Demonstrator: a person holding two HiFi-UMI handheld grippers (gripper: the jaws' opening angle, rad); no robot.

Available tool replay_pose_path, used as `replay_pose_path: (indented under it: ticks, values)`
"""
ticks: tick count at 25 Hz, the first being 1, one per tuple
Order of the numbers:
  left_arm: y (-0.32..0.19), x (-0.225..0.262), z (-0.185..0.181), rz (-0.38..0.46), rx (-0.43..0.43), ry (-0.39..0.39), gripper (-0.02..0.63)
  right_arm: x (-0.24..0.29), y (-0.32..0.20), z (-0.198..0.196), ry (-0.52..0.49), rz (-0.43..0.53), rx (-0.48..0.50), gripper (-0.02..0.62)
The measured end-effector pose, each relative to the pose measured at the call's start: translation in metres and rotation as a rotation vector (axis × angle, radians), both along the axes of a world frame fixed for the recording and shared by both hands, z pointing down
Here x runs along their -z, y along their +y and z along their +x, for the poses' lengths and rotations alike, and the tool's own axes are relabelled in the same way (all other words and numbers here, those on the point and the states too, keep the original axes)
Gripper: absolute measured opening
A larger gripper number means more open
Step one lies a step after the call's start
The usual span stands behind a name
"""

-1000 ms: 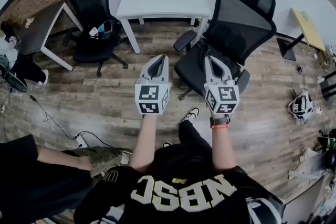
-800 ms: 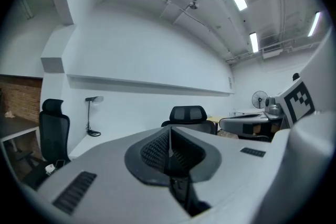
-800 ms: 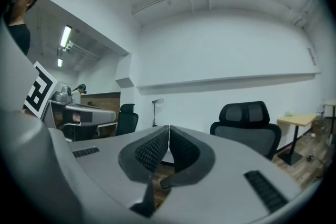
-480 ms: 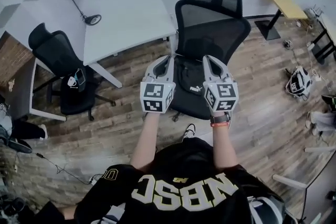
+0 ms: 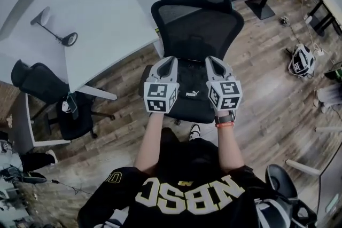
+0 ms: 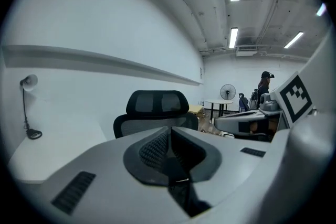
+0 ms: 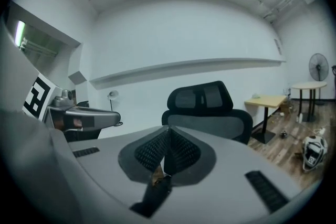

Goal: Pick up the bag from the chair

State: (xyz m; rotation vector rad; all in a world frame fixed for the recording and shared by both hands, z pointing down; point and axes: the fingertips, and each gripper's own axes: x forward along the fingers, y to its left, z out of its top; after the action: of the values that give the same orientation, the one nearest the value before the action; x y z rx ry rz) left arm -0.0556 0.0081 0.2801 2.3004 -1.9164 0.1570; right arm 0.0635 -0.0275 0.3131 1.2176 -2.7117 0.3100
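The person stands square to the black chair [image 5: 196,18], both arms stretched forward at the same height, which suits a two-handed reach. The bag [image 5: 190,87] lies flat on the chair's seat, black on black, and is told apart mainly by a small white logo [image 5: 192,94] near its front edge. It shows in the gap between the two tools.

The left hand-held gripper [image 5: 166,63] and the right hand-held gripper [image 5: 212,63] hang side by side above the seat, one over each flank of the bag, clear of it and not touching. Each gripper's own view looks over the seat at the backrest [image 7: 207,123], so both are aimed level rather than down at the bag. In those views both pairs of jaws are clenched, pad pressed against pad, with nothing caught between them.

This looks like the approach, with no grasp begun. Judging from the pose, the jaws must part and the tools tip downward before either can take hold. Which part of the bag offers a grip cannot be made out.
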Motion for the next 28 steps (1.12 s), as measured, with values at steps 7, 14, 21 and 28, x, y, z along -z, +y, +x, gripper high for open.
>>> replay_pose_path:
  ticks: [7,14,21,28]
  values:
    - [-0.066,-0.084,-0.019,-0.162,-0.108,0.039,0.025,-0.087,-0.051,-0.009,0.063,-0.192,-0.087,0.075]
    - [-0.107,-0.178,-0.034,-0.356,-0.207,0.059,0.047,-0.184,-0.083,-0.008,0.14,-0.391,-0.155,0.138]
    - [-0.13,-0.288,-0.034,-0.566,-0.256,0.103,0.209,-0.28,-0.1,-0.002,0.249,-0.52,-0.139,0.184]
    - [-0.143,-0.386,-0.043,-0.719,-0.246,0.127,0.273,-0.385,-0.1,0.004,0.263,-0.671,-0.184,0.236]
